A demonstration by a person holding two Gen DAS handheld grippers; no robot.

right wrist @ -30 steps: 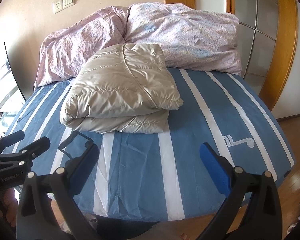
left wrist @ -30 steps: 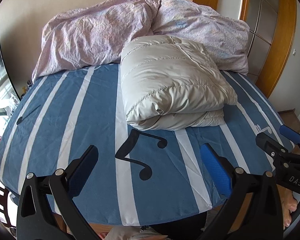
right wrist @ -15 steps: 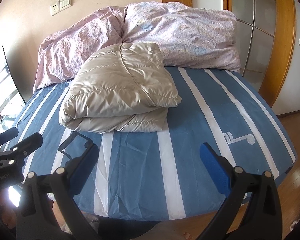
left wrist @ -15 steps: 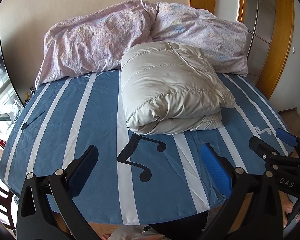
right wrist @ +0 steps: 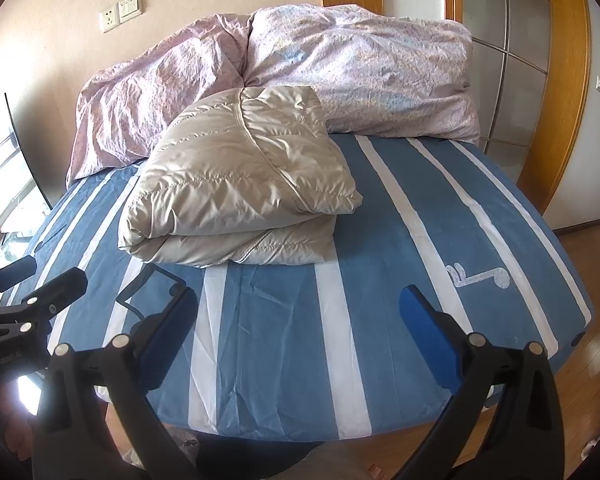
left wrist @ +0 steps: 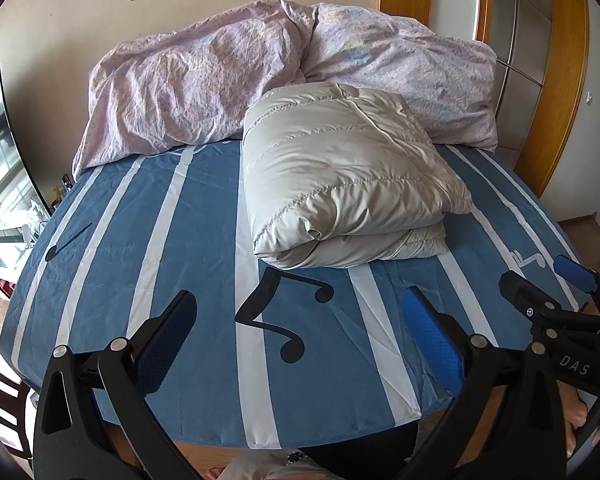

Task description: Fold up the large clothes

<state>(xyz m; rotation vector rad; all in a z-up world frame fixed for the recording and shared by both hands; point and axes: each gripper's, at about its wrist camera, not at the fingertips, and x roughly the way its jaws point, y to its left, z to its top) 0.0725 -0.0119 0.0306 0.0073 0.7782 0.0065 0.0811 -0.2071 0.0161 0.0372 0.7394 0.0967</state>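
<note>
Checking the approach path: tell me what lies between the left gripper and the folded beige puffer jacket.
Only striped blue bedsheet with a black music note separates left gripper from jacket, per left wrist view.

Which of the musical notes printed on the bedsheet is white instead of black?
The white note near the bed's right edge; the large note and the small left-side note are black.

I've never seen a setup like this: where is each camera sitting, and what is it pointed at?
Left wrist: on the left gripper, open, looking up the bed at the folded jacket; the right gripper shows at right.
Right wrist: on the right gripper, open, facing the same way; the left gripper and a bare foot show at left.
Both share jacket, bed, duvet.
</note>
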